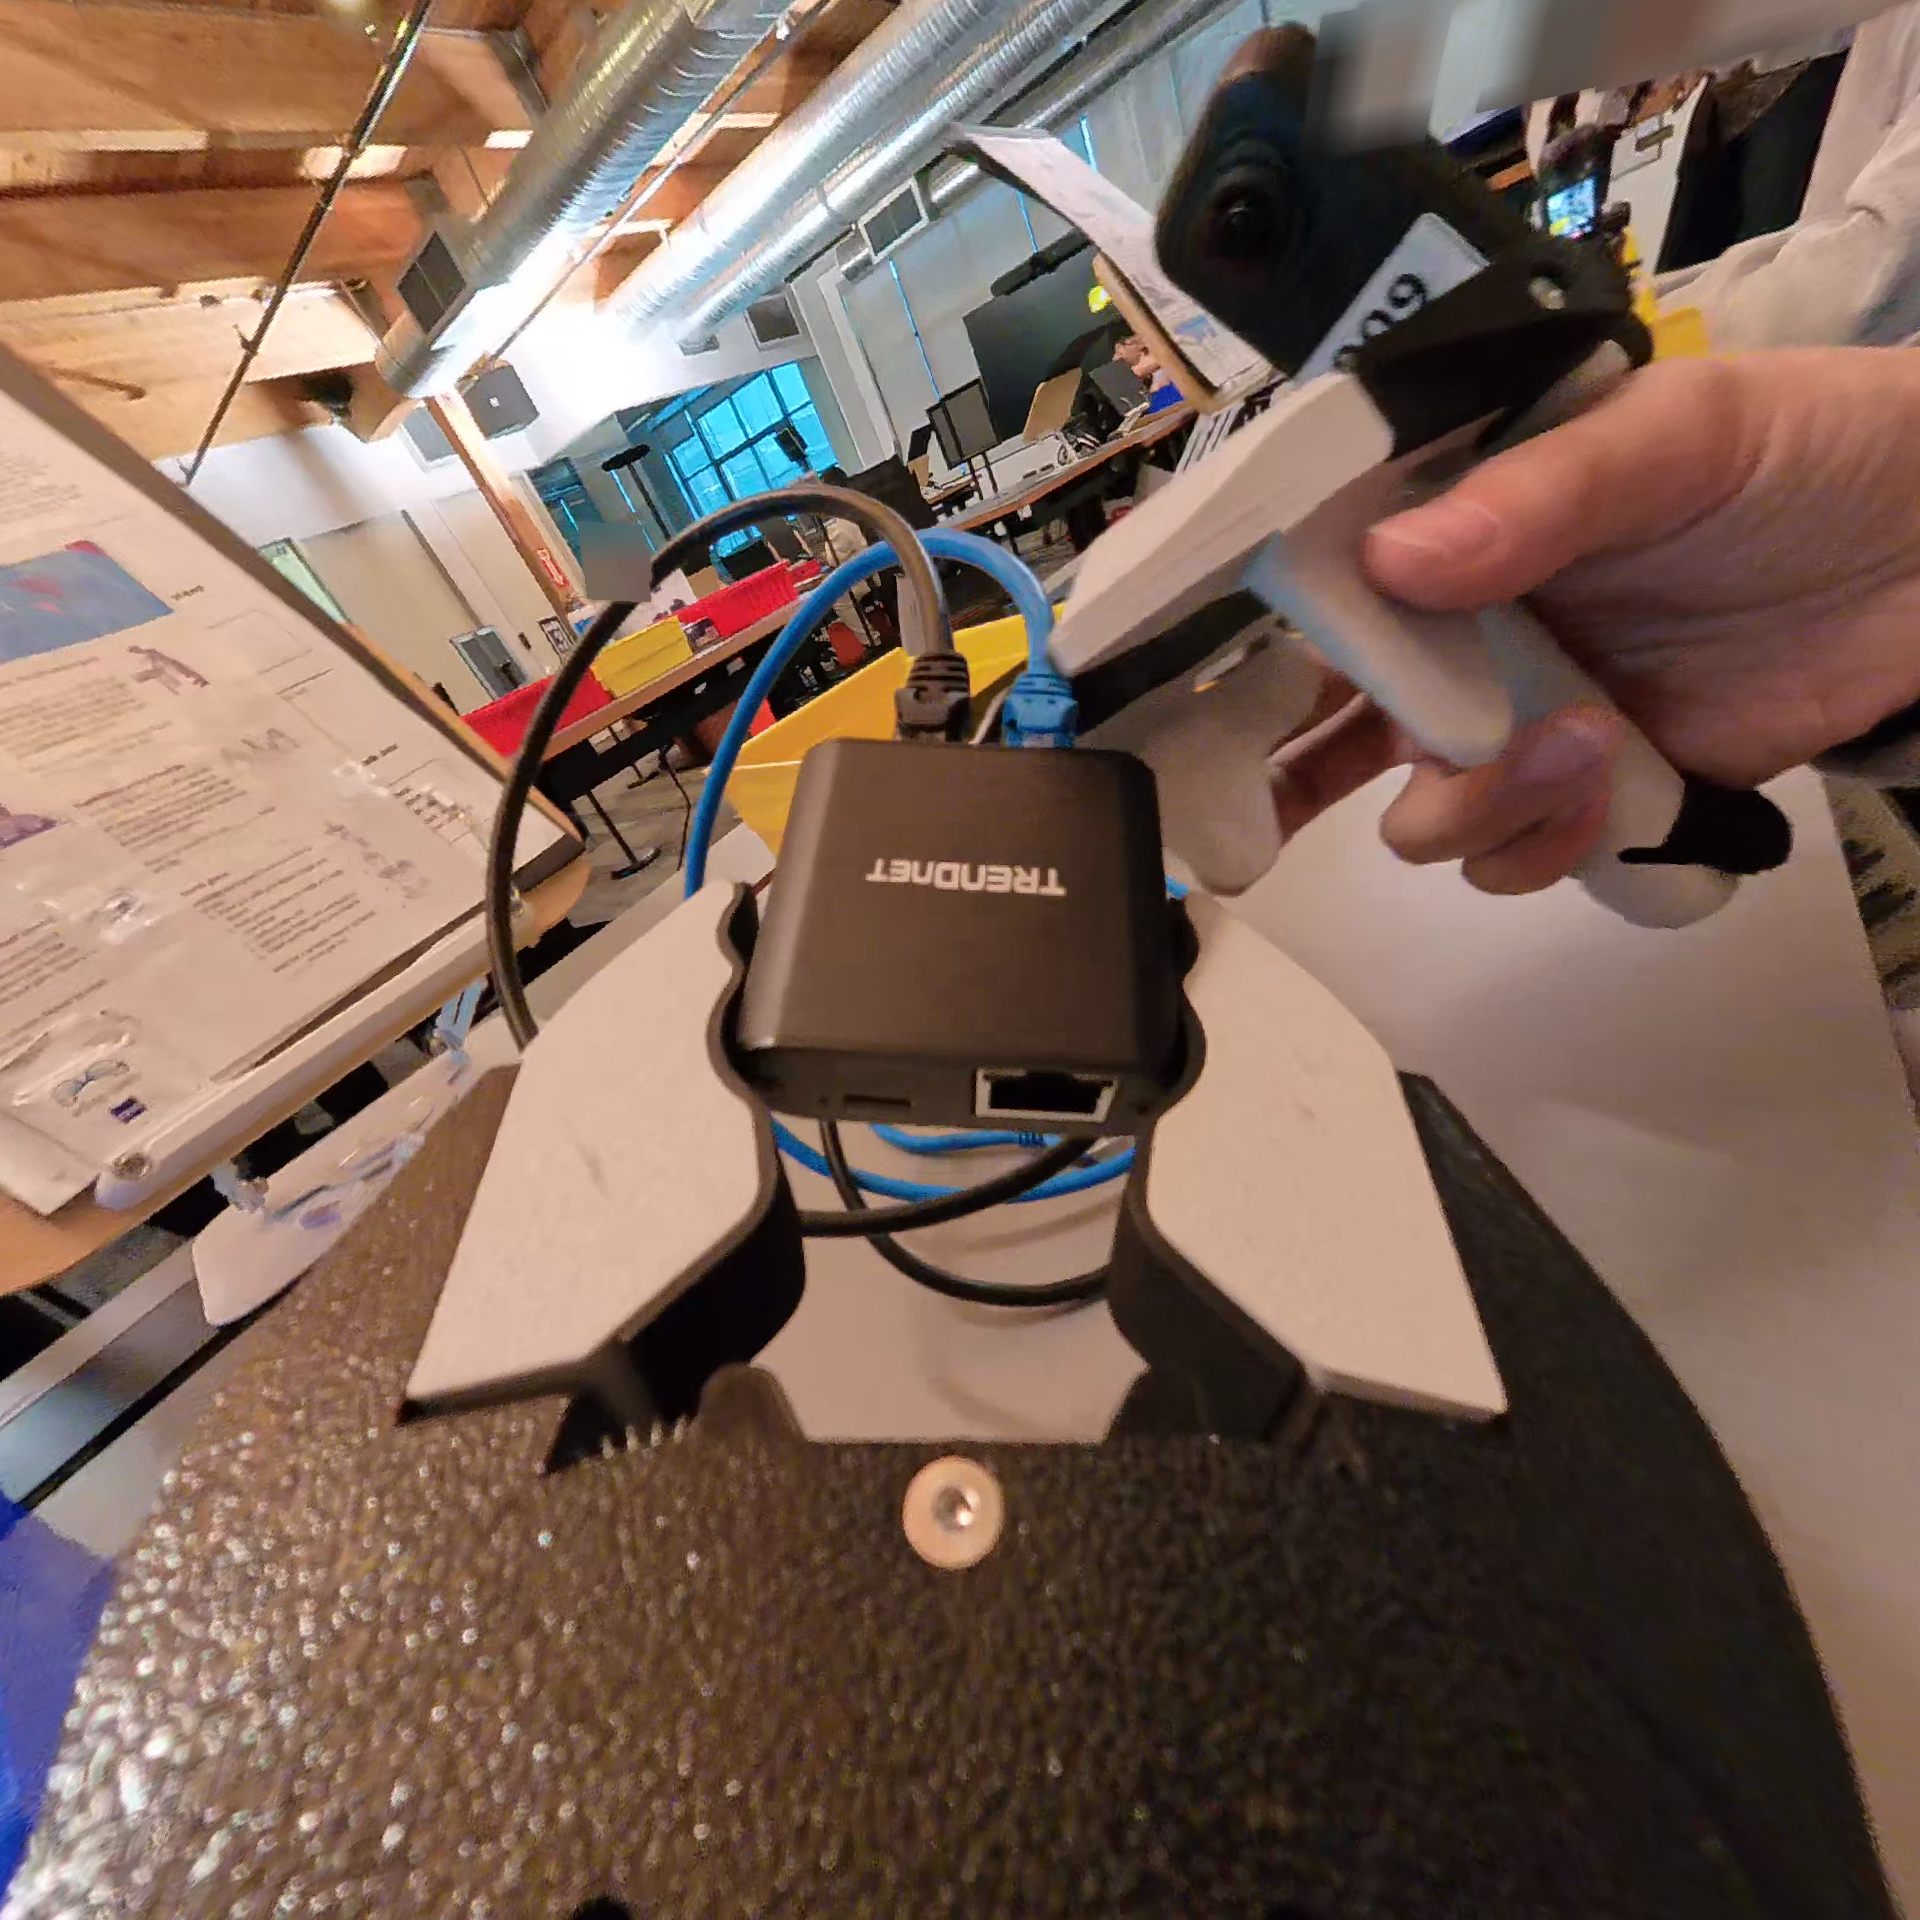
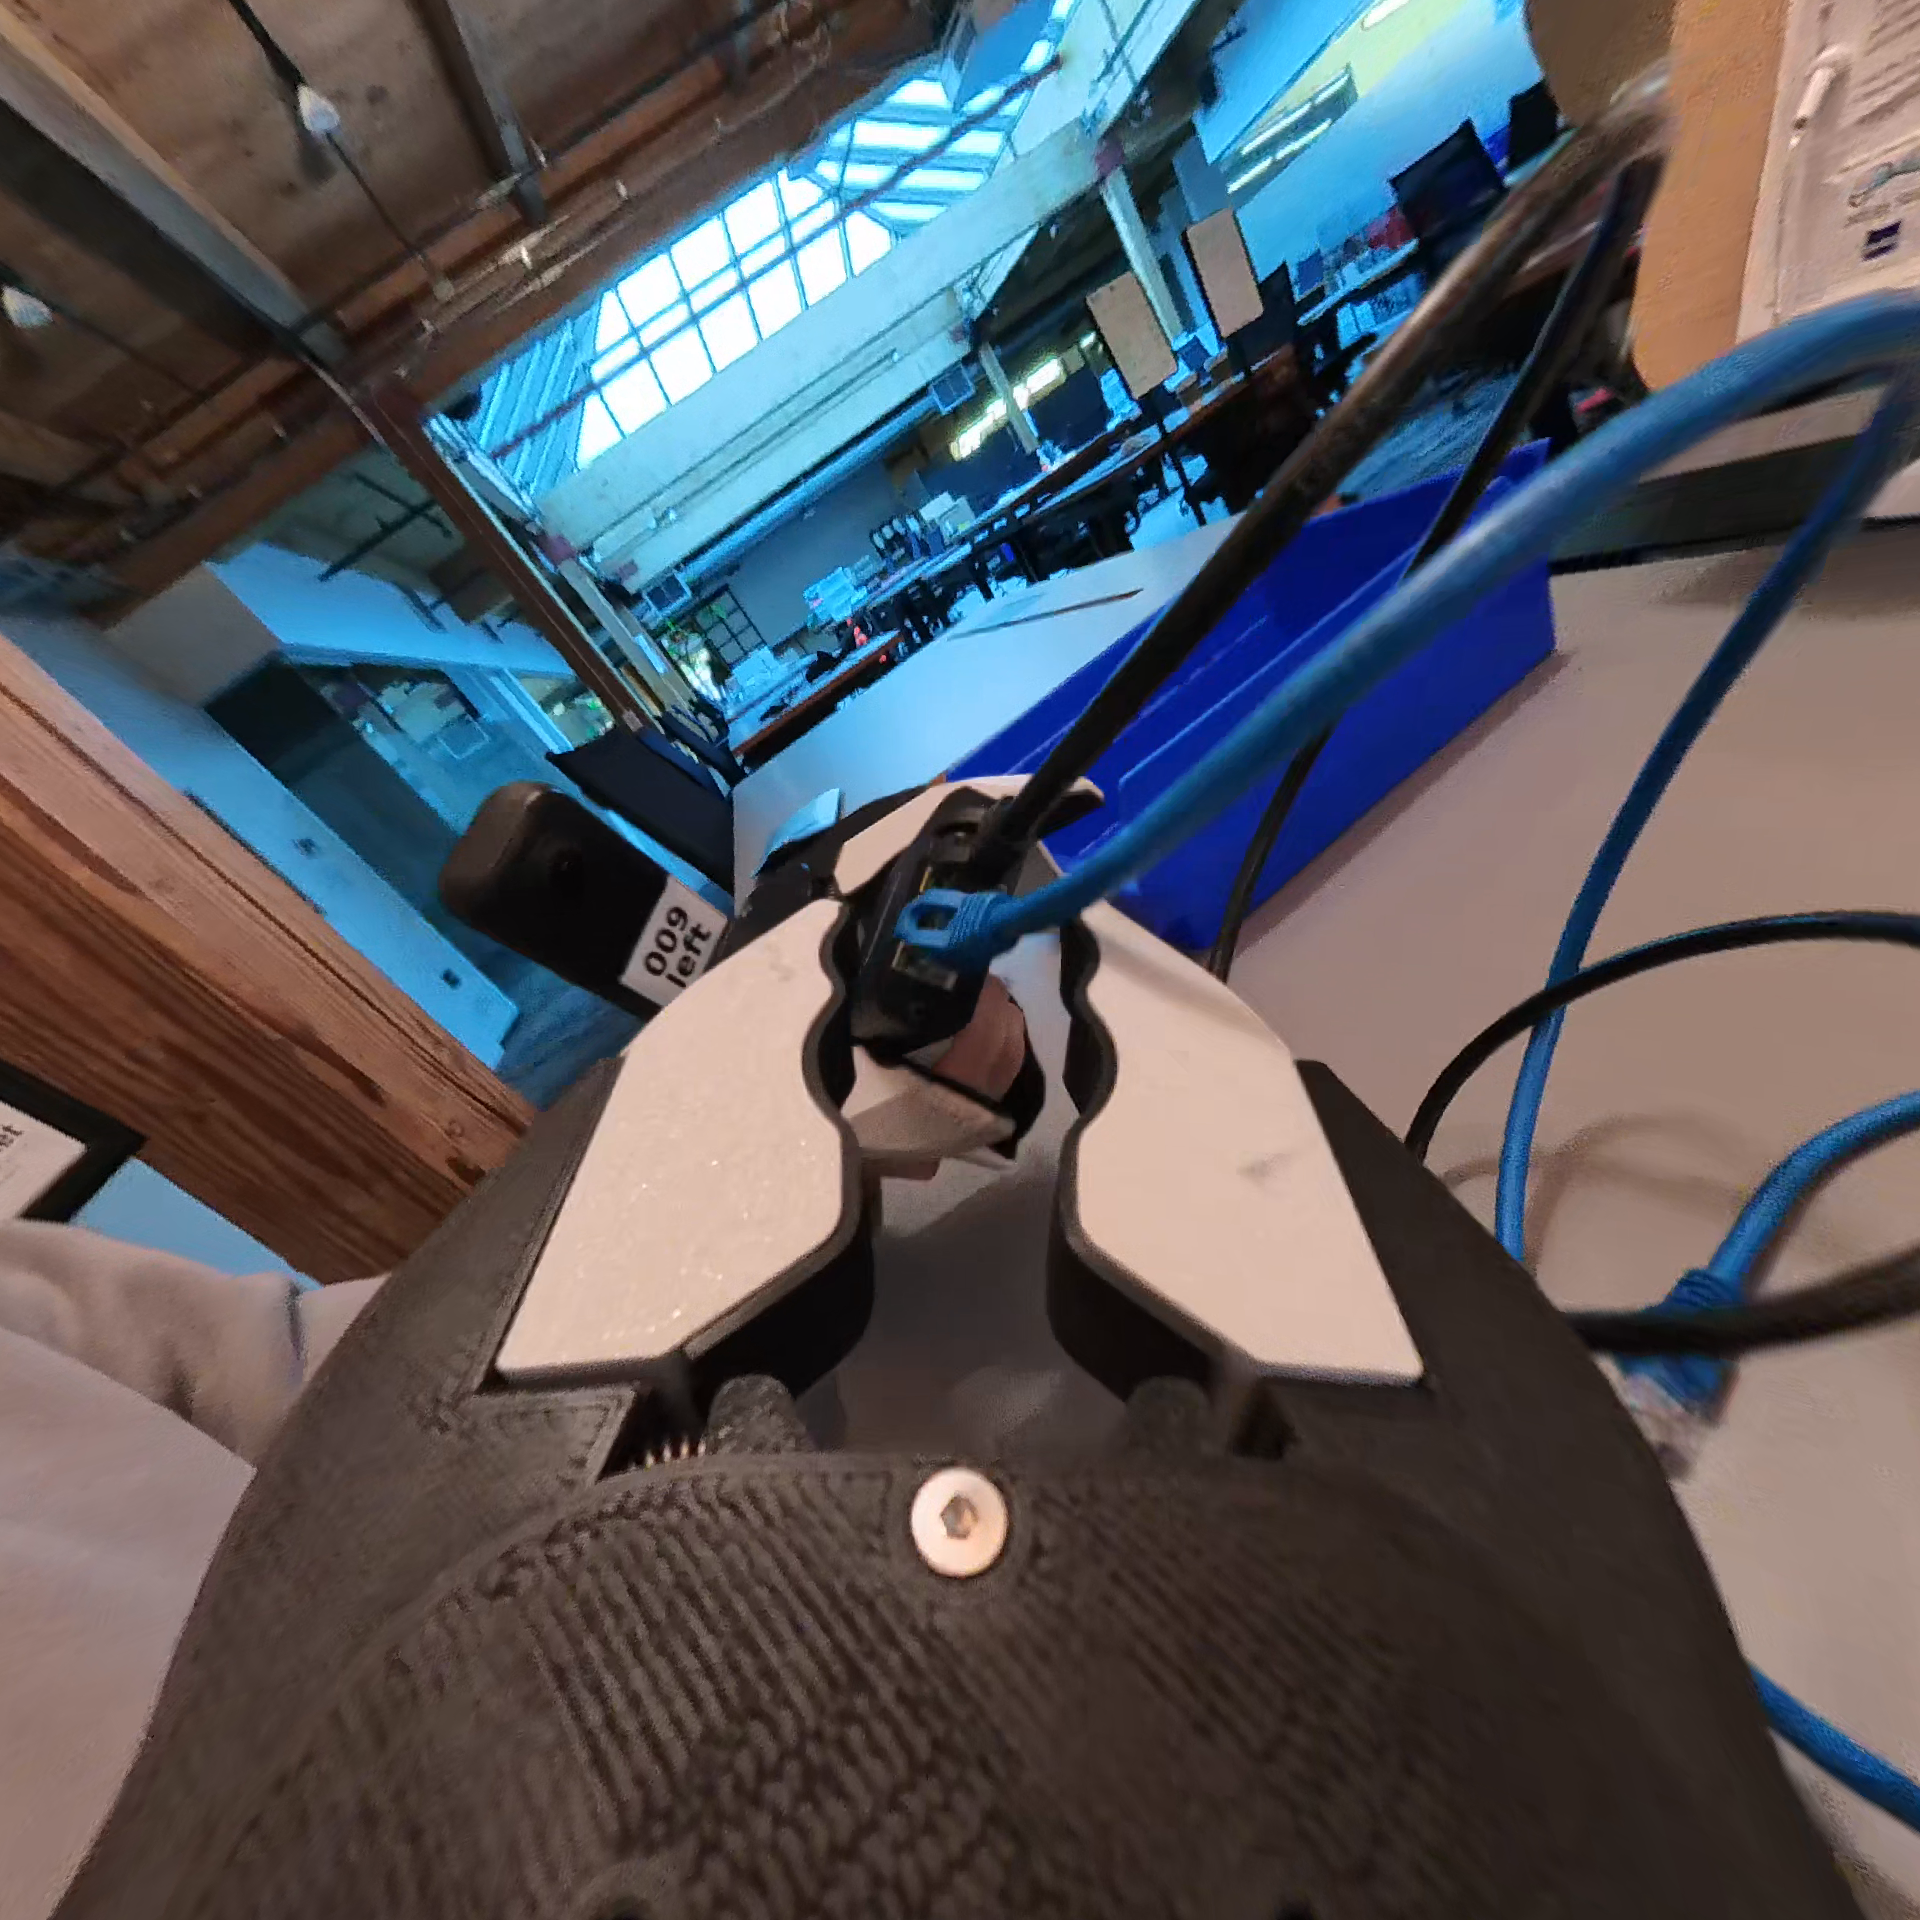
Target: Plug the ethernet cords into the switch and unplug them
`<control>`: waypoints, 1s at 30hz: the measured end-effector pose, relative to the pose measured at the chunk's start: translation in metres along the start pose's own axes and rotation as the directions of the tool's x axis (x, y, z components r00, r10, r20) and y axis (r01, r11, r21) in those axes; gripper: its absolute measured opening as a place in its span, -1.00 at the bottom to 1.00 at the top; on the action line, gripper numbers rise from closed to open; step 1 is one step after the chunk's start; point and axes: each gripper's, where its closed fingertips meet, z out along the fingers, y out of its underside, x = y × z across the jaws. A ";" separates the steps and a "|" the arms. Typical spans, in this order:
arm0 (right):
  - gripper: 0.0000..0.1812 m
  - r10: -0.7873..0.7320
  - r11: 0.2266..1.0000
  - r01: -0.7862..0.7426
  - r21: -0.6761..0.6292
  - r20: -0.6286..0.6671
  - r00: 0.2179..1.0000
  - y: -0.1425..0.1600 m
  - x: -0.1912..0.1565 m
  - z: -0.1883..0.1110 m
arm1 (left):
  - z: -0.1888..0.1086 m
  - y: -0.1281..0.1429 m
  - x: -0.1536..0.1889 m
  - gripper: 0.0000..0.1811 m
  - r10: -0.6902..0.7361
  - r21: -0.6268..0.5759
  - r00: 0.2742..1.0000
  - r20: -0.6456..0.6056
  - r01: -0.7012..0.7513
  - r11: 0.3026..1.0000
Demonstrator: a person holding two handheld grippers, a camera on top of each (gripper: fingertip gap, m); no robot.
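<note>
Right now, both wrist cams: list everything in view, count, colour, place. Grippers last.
switch: 1, black, clamped between left gripper's fingers, lifted off table
blue cord: 1, blue, plugged into switch's far side, loops under it
black cord: 1, black, plugged in beside blue cord
table: 1, white, underneath
blue bin: 1, blue, on table behind switch
yellow bin: 1, yellow, past switch
instruction board: 1, white sheet on wood, left
hand: 1, holding right gripper's handle
left gripper: shut on switch
right gripper: open, fingers flanking blue cord's plug
</note>
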 end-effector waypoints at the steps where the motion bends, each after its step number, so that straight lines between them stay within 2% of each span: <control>1: -0.60 0.029 0.999 -0.029 0.019 -0.001 1.000 0.000 0.001 -0.002 | -0.002 0.001 -0.003 -0.20 -0.016 0.004 1.000 0.001 0.016 1.000; 6: -0.71 0.194 0.979 -0.195 0.058 0.014 0.981 0.009 0.005 0.002 | -0.001 0.006 -0.005 -0.19 -0.019 -0.010 1.000 0.020 0.019 1.000; 9: -0.79 0.275 0.950 -0.273 0.152 0.011 0.961 0.006 0.011 0.002 | 0.002 0.009 -0.004 -0.19 0.018 -0.049 0.999 0.040 -0.017 0.999; 17: -0.82 0.424 0.877 -0.417 0.239 0.022 0.905 0.011 0.019 0.005 | 0.006 0.017 -0.007 -0.20 0.045 -0.102 0.995 0.089 -0.036 0.994; 22: -0.82 0.542 0.787 -0.541 0.297 0.088 0.836 0.012 0.025 0.005 | 0.009 0.020 -0.007 -0.19 0.083 -0.128 0.991 0.105 -0.069 0.989; 30: -0.82 0.568 0.746 -0.565 0.353 0.106 0.816 0.010 0.028 0.002 | 0.012 0.018 -0.003 -0.20 0.037 -0.102 0.993 0.109 -0.025 0.994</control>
